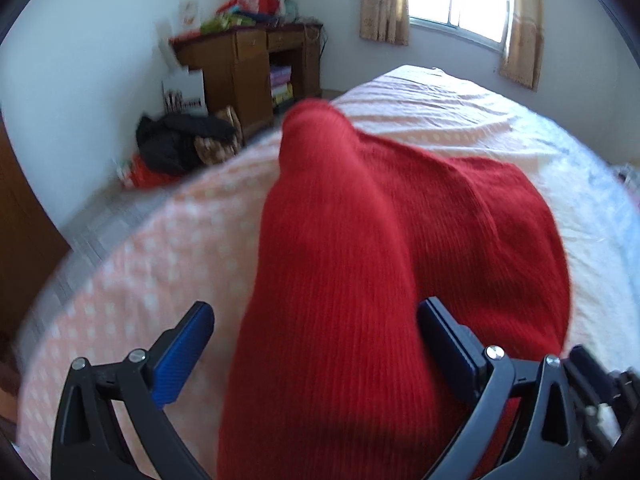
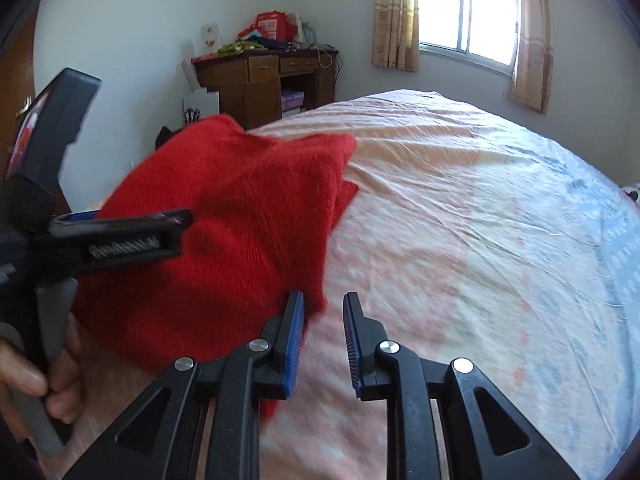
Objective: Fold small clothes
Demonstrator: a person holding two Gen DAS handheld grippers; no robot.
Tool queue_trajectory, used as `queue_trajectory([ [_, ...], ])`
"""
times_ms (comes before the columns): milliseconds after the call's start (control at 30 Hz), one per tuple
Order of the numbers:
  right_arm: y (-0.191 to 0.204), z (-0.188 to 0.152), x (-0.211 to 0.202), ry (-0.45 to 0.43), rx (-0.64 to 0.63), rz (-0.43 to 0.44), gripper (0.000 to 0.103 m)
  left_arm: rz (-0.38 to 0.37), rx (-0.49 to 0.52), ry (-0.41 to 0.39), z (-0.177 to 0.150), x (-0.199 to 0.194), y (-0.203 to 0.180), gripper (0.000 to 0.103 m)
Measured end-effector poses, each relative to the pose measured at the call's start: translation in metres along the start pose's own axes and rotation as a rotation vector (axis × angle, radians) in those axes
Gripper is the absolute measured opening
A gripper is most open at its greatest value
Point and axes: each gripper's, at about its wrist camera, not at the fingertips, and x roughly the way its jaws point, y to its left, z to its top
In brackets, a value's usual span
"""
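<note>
1. Left gripper (image 1: 316, 340), left wrist view: jaws stand wide apart, astride a raised ridge of the red knit garment (image 1: 380, 240). Right pad looks to touch cloth; left pad is clear of it. No pinch made.
2. Person's hand (image 2: 36, 380) at left edge of right wrist view grips the left tool's handle. The tool's finger lies over the garment's near-left part.
3. Garment location: on the bed (image 2: 480, 200), near-left portion, bunched and partly lifted, a pointed flap toward the far side. Not flat, no clean fold evident. Judged early in the fold.
4. Right gripper (image 2: 324, 344): jaws parted by a narrow gap with only sheet visible between them. Left finger (image 2: 294, 340) sits just at the garment's right edge, cloth beside and under it, not clamped. Holding nothing.
5. Background, left to right: wooden desk (image 2: 264, 76) w/ clutter on top, curtained window (image 2: 468, 12). Not involved.
6. Risks (judgement):
 - Left jaws closing on the thick ridge may take several layers, dragging the whole piece instead of one edge.
 - Right jaws could catch the bedsheet along w/ or instead of the hem, since the edge lies outside the gap.
 - Neither tool clamps, so the lifted ridge may slump and lose alignment.
</note>
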Motion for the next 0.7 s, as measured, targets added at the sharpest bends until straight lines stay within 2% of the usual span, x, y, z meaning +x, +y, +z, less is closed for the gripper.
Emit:
queue_trajectory([
  [67, -0.005, -0.011, 0.000, 0.039, 0.027, 0.012, 0.019, -0.015, -0.046, 0.016, -0.007, -0.007, 0.005, 0.103],
  [133, -0.011, -0.023, -0.009, 0.044, 0.088, 0.046, 0.019, -0.012, -0.046, 0.017, -0.013, -0.016, 0.001, 0.103],
  [233, -0.013, -0.040, -0.031, 0.014, 0.127, 0.058, 0.023, 0.028, 0.058, -0.018, -0.028, -0.039, -0.016, 0.103],
  [333, -0.010, -0.056, -0.046, 0.022, 0.135, 0.070, 0.030, 0.087, 0.174, -0.032, -0.053, -0.056, -0.032, 0.103],
  [400, -0.009, -0.064, -0.056, 0.033, 0.145, 0.060, 0.045, 0.107, 0.212, -0.037, -0.066, -0.063, -0.037, 0.103],
  [500, -0.008, -0.077, -0.073, 0.017, 0.170, 0.060, 0.057, 0.143, 0.271, -0.023, -0.088, -0.070, -0.039, 0.103],
  [567, -0.008, -0.085, -0.082, 0.006, 0.178, 0.052, 0.058, 0.179, 0.305, -0.005, -0.101, -0.070, -0.042, 0.103],
  [700, -0.006, -0.103, -0.095, 0.019, 0.194, 0.051, 0.058, 0.190, 0.306, -0.011, -0.117, -0.082, -0.043, 0.103],
])
